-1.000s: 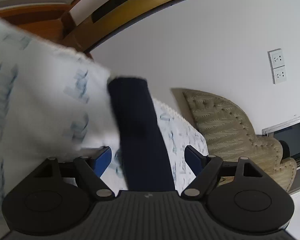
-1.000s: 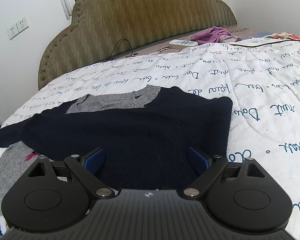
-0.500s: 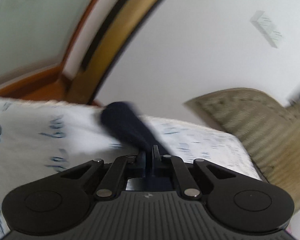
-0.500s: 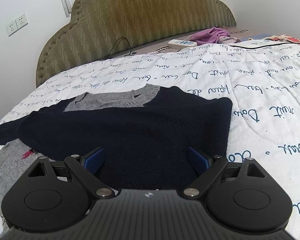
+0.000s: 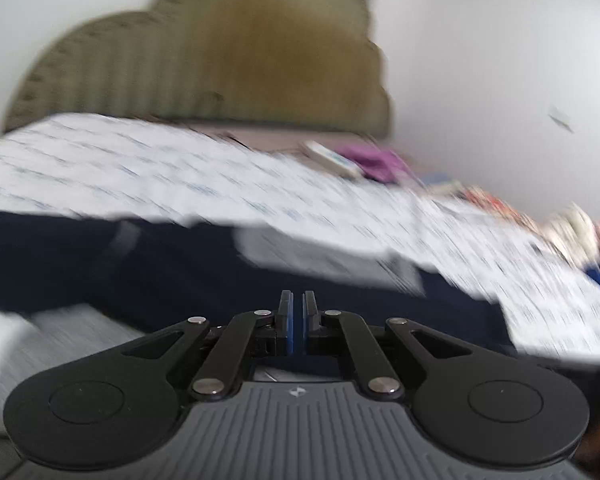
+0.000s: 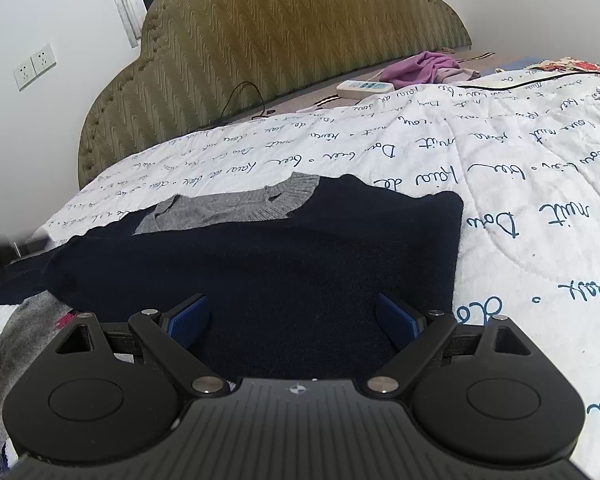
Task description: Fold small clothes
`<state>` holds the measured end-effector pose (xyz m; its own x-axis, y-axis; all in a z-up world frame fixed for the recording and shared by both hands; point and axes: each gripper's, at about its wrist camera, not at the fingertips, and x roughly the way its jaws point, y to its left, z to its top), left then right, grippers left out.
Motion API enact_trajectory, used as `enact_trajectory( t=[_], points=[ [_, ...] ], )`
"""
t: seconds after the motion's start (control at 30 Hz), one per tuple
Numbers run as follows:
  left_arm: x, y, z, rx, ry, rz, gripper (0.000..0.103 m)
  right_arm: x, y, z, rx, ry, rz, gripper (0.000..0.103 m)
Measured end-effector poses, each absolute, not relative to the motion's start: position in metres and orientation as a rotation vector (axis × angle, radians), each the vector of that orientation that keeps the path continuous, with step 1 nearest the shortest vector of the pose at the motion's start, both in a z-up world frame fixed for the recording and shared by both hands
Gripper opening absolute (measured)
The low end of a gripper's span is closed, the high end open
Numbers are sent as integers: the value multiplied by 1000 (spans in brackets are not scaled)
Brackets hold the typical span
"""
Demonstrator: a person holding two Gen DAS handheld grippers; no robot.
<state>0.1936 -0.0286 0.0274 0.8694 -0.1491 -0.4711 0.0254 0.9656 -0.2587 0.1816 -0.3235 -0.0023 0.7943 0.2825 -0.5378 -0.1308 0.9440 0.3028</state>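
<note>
Navy sweater (image 6: 260,264) lies spread flat on the lettered quilt (image 6: 500,184), grey collar toward the headboard (image 6: 284,36). Right gripper (image 6: 292,320) spread wide just above its hem. Left gripper (image 5: 297,322) pressed together; left view blurred, sleeve grip unclear.

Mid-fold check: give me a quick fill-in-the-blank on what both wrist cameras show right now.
1. The navy sweater lies on a white quilt printed with ____ handwriting.
2. The right hand-held gripper has its jaws ____.
3. The left hand-held gripper has its jaws ____.
4. The sweater's collar is ____.

Missing words: blue; open; shut; grey
</note>
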Motion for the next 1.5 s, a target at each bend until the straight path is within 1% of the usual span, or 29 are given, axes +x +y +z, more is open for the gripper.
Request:
enact_trajectory(
  t=[0.03, 0.1, 0.17, 0.23, 0.27, 0.3, 0.43, 0.5, 0.53, 0.6, 0.67, 0.73, 0.8, 0.9, 0.93, 0.97, 1.0, 1.03, 1.1, 1.17, 1.27, 1.37, 1.43, 1.5],
  points=[
    [191, -28, 27, -279, 520, -135, 4, 181, -324, -2, 260, 615, 226, 90],
    [185, -5, 32, -391, 510, -195, 9, 181, -325, -2, 266, 613, 228, 90],
    [175, 39, 41, -535, 467, -157, 29, 181, -327, -2, 279, 610, 233, 90],
    [160, 90, 46, -695, 382, -3, 81, 180, -329, -3, 296, 606, 238, 90],
    [152, 119, 48, -776, 327, 101, 88, 180, -330, -3, 300, 605, 240, 90],
    [142, 154, 46, -856, 270, 225, 88, 180, -330, -3, 302, 604, 241, 90],
    [112, 265, 31, -1067, 144, 639, 86, 180, -329, -3, 296, 605, 239, 90],
    [102, 302, 20, -1146, 134, 749, 86, 180, -328, -2, 290, 606, 237, 90],
    [102, 317, 15, -1186, 162, 749, 86, 180, -328, -2, 289, 607, 237, 90],
    [107, 330, 7, -1215, 212, 727, 86, 180, -327, -2, 284, 608, 235, 90],
    [113, 332, 9, -1163, 218, 730, 86, 180, -326, -2, 279, 609, 234, 90],
    [109, 336, 9, -1175, 166, 761, 87, 180, -326, -2, 273, 611, 232, 90],
    [102, 342, 3, -1243, 123, 773, 87, 180, -324, -2, 265, 612, 229, 90],
    [106, 356, -9, -1295, 119, 781, 86, 181, -324, -2, 263, 613, 228, 90],
    [106, 359, -9, -1290, 115, 793, 75, 181, -325, -2, 267, 613, 230, 91],
    [109, 359, -7, -1266, 133, 805, 41, 181, -325, -2, 270, 613, 232, 91],
    [114, 362, -4, -1258, 150, 796, 25, 181, -325, -3, 271, 613, 233, 91],
    [114, 366, -5, -1278, 157, 784, 16, 181, -325, -3, 271, 613, 233, 91],
    [115, 363, -6, -1288, 163, 809, 12, 181, -325, -3, 272, 613, 233, 91],
    [116, 361, -1, -1242, 146, 835, 9, 182, -326, -3, 276, 612, 235, 91],
    [118, 348, 20, -1133, 138, 865, 6, 182, -327, -3, 282, 610, 237, 91],
    [136, 304, 61, -891, 124, 780, 6, 182, -328, -3, 294, 607, 240, 91],
    [159, 251, 89, -656, 137, 658, 7, 182, -329, -4, 299, 606, 242, 91],
    [182, 182, 105, -408, 161, 481, 7, 182, -329, -4, 300, 606, 243, 91]
  ],
)
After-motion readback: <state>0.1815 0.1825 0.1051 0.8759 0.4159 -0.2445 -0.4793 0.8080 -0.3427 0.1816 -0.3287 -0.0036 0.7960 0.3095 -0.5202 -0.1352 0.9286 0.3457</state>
